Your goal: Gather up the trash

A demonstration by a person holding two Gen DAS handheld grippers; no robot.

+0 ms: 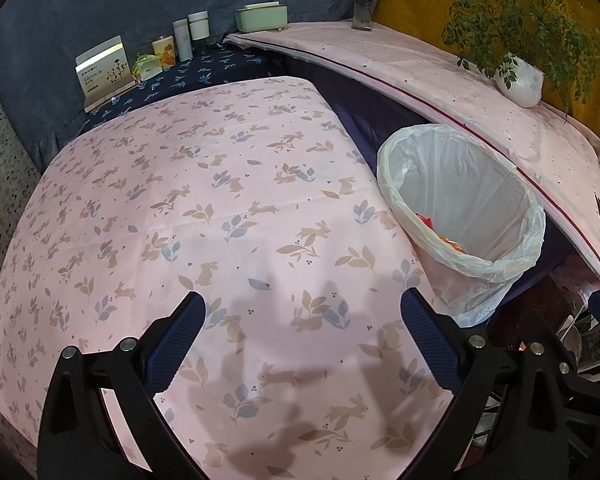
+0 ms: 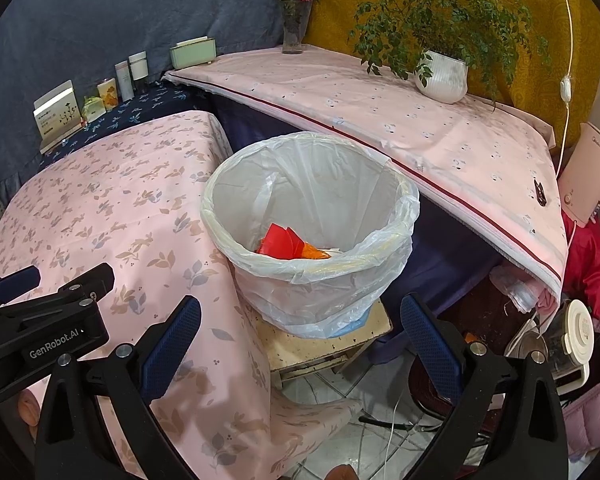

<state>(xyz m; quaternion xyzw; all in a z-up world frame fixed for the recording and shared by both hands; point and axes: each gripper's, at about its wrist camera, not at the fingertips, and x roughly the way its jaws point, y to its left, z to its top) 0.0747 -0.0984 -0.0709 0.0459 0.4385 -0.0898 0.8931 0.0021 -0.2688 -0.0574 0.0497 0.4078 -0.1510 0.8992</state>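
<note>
The pink tabletop (image 1: 220,208) lies bare; the lined bin (image 2: 312,232) stands open-topped beside it, under the shelf edge (image 2: 440,184).

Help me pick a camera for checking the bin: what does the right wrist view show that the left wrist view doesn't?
Only the right wrist view: the stool under the bin, the left gripper and a white appliance. Only the left wrist view: more of the rabbit-print cloth. Both: the lined trash bin holding red and orange scraps, and the potted plant.
</note>
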